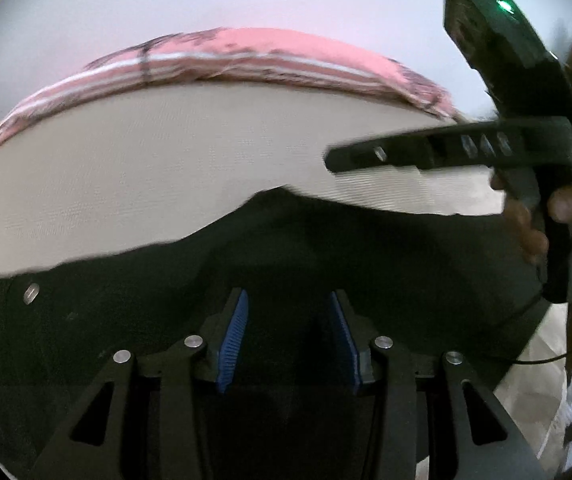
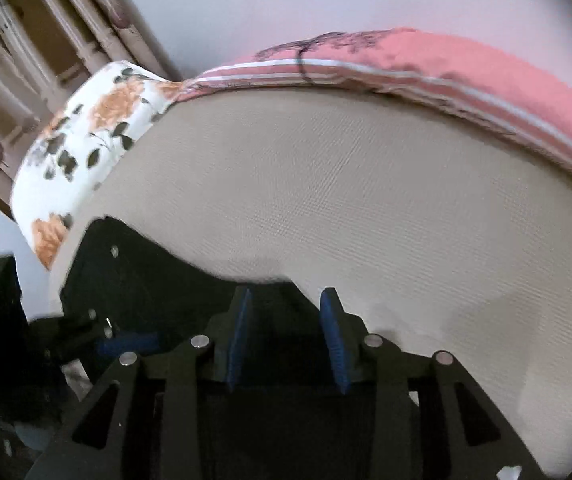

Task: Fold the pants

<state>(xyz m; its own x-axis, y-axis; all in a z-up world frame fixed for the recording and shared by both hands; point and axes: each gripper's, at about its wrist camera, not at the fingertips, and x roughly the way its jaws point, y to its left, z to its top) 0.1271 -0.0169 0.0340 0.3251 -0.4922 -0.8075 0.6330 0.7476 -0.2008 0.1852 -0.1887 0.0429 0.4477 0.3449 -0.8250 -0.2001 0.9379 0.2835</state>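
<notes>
surface: bed [image 2: 365, 200] with beige textured sheet | on it: black pants [image 1: 286, 248] directly beneath both hand-held grippers | pink striped pillow [image 2: 485, 76] along far edge, well beyond them | floral pillow [image 2: 86, 140] far-left corner

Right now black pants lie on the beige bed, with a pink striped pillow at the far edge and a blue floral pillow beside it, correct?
Not quite: the right wrist view shows the floral pillow is white with orange flowers, not blue. The black pants, beige bed and pink striped pillow are as stated.
</notes>
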